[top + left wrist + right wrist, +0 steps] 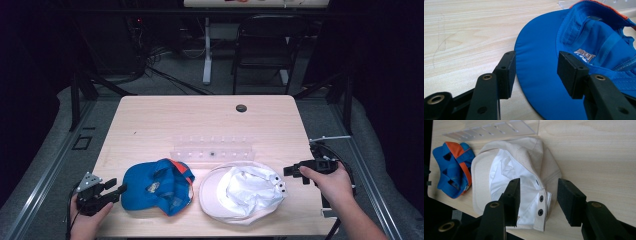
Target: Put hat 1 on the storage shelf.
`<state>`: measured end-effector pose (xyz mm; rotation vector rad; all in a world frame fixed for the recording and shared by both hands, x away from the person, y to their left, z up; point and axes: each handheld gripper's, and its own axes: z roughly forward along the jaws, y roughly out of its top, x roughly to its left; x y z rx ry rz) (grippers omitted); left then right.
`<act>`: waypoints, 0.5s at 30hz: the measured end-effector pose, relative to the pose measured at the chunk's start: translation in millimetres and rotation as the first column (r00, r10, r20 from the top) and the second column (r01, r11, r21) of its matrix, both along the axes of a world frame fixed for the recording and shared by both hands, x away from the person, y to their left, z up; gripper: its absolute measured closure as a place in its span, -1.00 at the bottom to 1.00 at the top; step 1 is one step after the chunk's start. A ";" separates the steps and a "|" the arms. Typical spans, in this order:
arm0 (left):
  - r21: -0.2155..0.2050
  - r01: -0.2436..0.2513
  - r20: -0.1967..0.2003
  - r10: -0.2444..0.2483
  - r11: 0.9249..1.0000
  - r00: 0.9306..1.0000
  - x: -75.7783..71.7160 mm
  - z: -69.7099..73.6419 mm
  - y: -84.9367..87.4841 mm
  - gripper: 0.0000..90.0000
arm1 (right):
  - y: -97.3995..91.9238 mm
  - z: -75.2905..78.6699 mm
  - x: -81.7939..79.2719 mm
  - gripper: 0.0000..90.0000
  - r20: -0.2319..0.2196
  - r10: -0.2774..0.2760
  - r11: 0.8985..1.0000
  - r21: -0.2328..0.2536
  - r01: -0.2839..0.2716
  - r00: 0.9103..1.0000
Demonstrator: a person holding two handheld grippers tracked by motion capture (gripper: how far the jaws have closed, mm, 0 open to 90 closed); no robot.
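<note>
Both hands come in at the near edge of the table [150,115], each with a tool. On the person's left, the left tool [117,189] sits low beside the blue cap [157,186], its jaws parted and level with the table; in the left gripper view the cap's blue brim [536,72] lies between the two black pads without either pressing on it, so nothing is gripped there. On the other side, the right tool [291,171] hovers released just off the rear edge of the white cap [242,192]. In the right gripper view its jaws straddle the snap-closure strap [541,206] from above, with a clear gap on each side.

Each cap lies upside down, lining up, near the front of the table, the two just beside each other, in front of a clear acrylic rack [212,149].

Handling looks easy on weight: these are light fabric caps. The crowns are soft and will collapse or fold if pinched, as the crumpled white lining suggests. The brims look stiffer and flat, so an edge grip there should carry the cap without it sagging much. The smooth blue fabric may slip in a shallow pinch; a deeper bite seems wiser.
</note>
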<state>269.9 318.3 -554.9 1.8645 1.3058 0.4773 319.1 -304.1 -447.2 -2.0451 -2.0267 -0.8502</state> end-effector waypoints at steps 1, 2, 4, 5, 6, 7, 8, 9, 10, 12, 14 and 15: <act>0.001 0.002 0.000 -0.002 1.000 1.000 0.1 0.0 -0.1 0.11 | 1.3 -1.4 1.7 0.19 -0.008 0.010 1.000 -0.007 -0.010 1.000; 0.001 0.004 -0.001 -0.004 1.000 1.000 0.3 -0.2 -0.2 0.11 | 5.2 -4.8 4.1 0.18 -0.023 0.013 1.000 -0.023 -0.013 1.000; 0.005 0.003 -0.006 -0.003 1.000 1.000 0.2 0.1 -0.2 0.11 | 6.5 -6.2 5.3 0.18 -0.032 0.022 0.999 -0.033 -0.023 0.999; 0.006 0.004 -0.005 -0.004 1.000 1.000 0.3 0.0 -0.3 0.11 | 7.9 -7.7 6.4 0.18 -0.036 0.028 0.999 -0.036 -0.029 0.999; 0.006 0.004 -0.005 -0.004 1.000 1.000 0.3 0.0 -0.3 0.11 | 8.9 -9.8 7.6 0.16 -0.039 0.033 0.999 -0.033 -0.034 0.999; 0.006 0.005 -0.005 -0.005 1.000 1.000 0.3 0.1 -0.3 0.11 | 9.5 -11.1 8.4 0.15 -0.042 0.035 0.999 -0.031 -0.036 0.999; 0.005 0.005 -0.004 -0.005 1.000 1.000 0.3 0.2 -0.3 0.11 | 13.2 -16.2 9.2 0.13 -0.029 -0.001 1.000 -0.019 0.000 1.000; 0.007 0.004 -0.005 -0.004 1.000 1.000 0.3 0.0 -0.3 0.11 | 10.9 -16.6 10.7 0.13 -0.048 0.037 0.999 -0.027 -0.038 0.998; 0.007 0.004 -0.005 -0.004 1.000 1.000 0.3 0.0 -0.3 0.11 | 10.9 -16.6 10.7 0.13 -0.048 0.037 0.999 -0.027 -0.038 0.998; 0.008 0.003 -0.004 -0.003 1.000 1.000 0.4 -0.3 -0.5 0.11 | 11.8 -21.3 11.8 0.12 -0.061 0.039 0.999 -0.027 -0.041 0.997; 0.010 0.005 -0.006 -0.005 1.000 1.000 0.3 0.0 -0.4 0.11 | 13.8 -26.7 11.9 0.12 -0.072 0.028 0.999 -0.028 -0.030 0.997; 0.011 0.006 -0.006 -0.006 1.000 1.000 0.2 0.1 -0.4 0.11 | 15.5 -32.4 12.2 0.12 -0.081 0.036 0.999 -0.024 -0.038 0.996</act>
